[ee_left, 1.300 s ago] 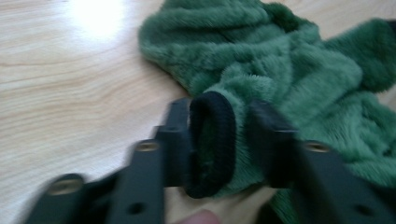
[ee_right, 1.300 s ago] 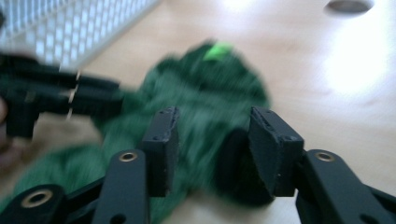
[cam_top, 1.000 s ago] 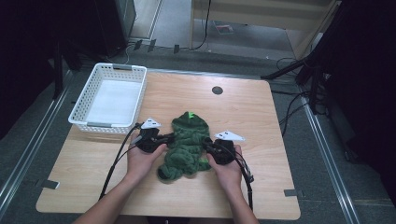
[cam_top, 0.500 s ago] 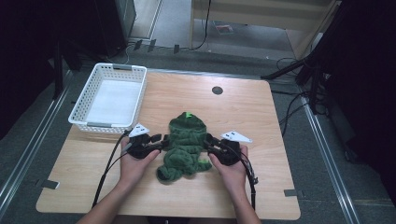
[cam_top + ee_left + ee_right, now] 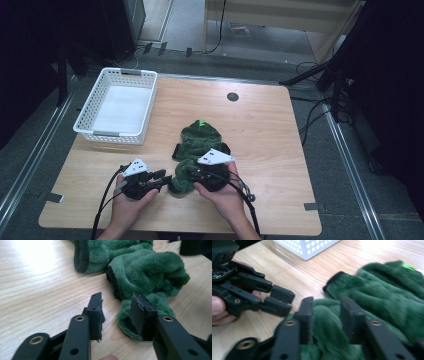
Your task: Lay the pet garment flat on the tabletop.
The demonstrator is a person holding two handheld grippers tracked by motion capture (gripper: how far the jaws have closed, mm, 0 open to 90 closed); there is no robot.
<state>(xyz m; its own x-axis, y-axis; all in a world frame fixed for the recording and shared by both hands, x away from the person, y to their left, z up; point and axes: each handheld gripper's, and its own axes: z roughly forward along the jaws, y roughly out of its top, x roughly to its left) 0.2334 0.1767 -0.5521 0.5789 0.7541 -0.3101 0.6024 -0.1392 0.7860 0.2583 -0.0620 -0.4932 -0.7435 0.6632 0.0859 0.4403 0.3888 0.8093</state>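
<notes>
High view: the left gripper (image 5: 162,180) is now lying clear of the green fleece garment (image 5: 197,150) at mid-table, released since a second ago. Left gripper view: jaws gaping wide, empty. Right gripper view: the right gripper (image 5: 325,302) is straddling fleece, jaws open, suggesting regripping.

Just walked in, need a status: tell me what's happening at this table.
A person works a green fleece garment on the wooden table with two handheld grippers. The left gripper is open at the garment's near edge, gripping nothing. The right gripper is open over the fleece. A white basket sits at the far left.
</notes>
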